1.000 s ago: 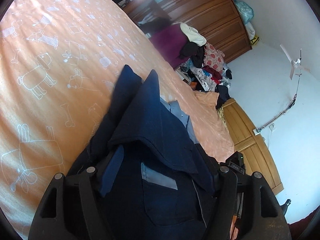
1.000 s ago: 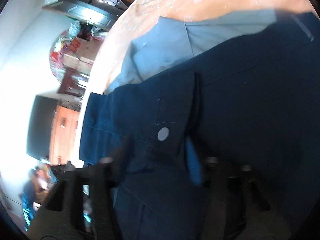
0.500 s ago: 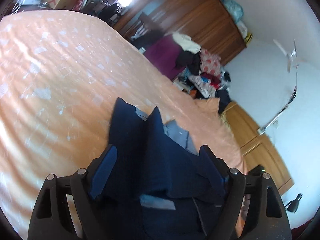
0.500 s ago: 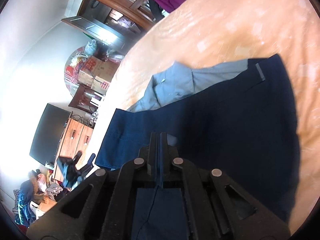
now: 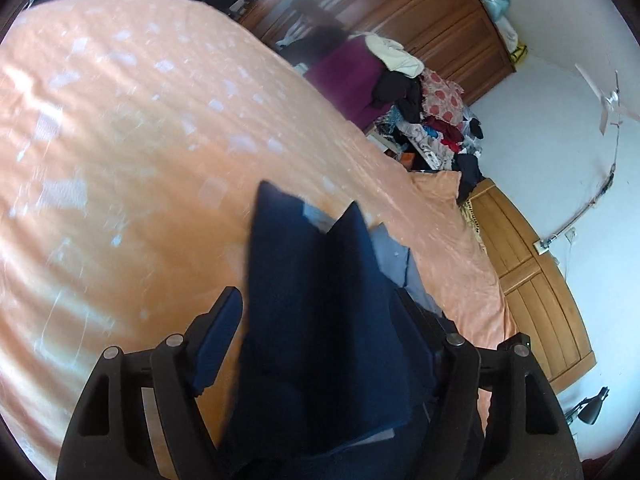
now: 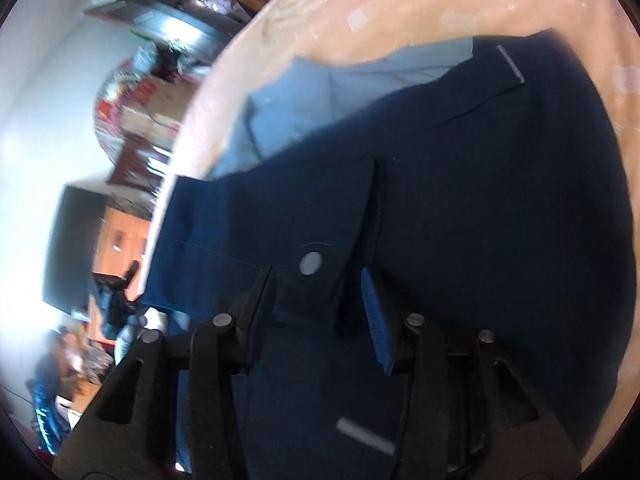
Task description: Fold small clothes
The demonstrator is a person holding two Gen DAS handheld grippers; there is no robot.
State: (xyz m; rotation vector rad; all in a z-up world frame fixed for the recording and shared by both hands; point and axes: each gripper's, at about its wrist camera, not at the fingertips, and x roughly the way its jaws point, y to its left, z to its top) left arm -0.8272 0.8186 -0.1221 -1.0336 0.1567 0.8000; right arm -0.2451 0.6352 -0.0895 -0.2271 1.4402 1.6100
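**Q:** where's the shirt rn?

**A:** navy shirt (image 5: 320, 320) is on the bed, lying on the orange bedsheet (image 5: 120, 160). From my left cam it's bunched up w/ two dark peaks poking up, and a bit of lighter blue-grey lining (image 5: 394, 256) shows behind them.

**Q:** and your tongs?

**A:** left gripper (image 5: 318, 320) is spread wide, fabric sits between the fingers but they aren't pinching it afaict. Right gripper (image 6: 316, 292) is also apart, fingers either side of a flap w/ a pale snap button (image 6: 311, 263). Blue pad (image 6: 374, 316) on the right finger is clear of the cloth, so not clamped.

**Q:** anything else in shot?

**A:** right cam shows the shirt spread pretty flat, grey lining up top near the sheet edge. Bg on the left cam: wood wardrobe (image 5: 420, 12), pile of clothes (image 5: 432, 120). Both views are kinda blurry tbh.
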